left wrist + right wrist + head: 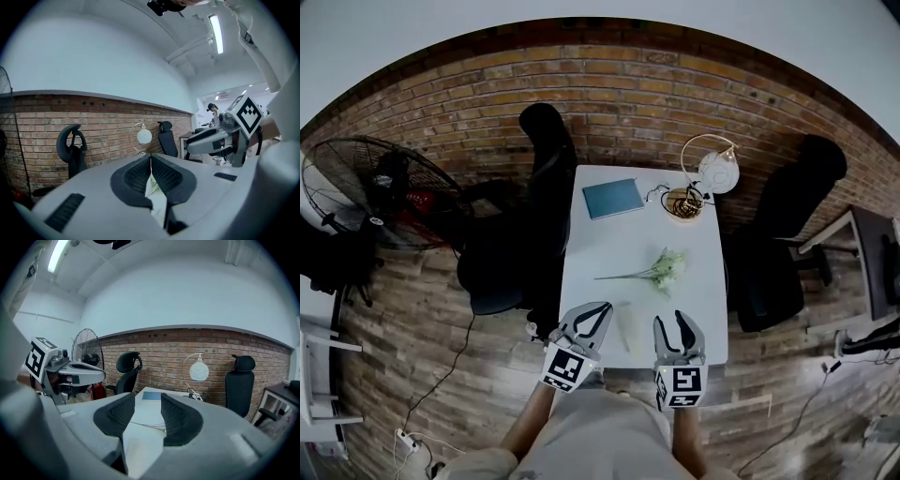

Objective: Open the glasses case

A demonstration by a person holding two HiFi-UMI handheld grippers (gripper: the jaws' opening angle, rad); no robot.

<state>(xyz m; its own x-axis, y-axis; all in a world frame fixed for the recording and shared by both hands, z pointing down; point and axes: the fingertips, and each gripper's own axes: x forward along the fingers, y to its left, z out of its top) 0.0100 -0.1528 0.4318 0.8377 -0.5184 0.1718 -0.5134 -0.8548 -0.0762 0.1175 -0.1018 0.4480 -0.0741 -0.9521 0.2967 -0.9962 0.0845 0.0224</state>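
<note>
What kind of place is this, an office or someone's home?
Most likely an office or studio workspace. A white table stands in front of a brick wall, with a black office chair at each side. A desk lamp sits on the table and a floor fan stands nearby.

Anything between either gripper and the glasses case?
Nothing visible. The glasses case lies at the near edge of the table, with the left gripper and right gripper on either side of it and only bare tabletop between. The flower sprig lies farther back, out of the way.
</note>
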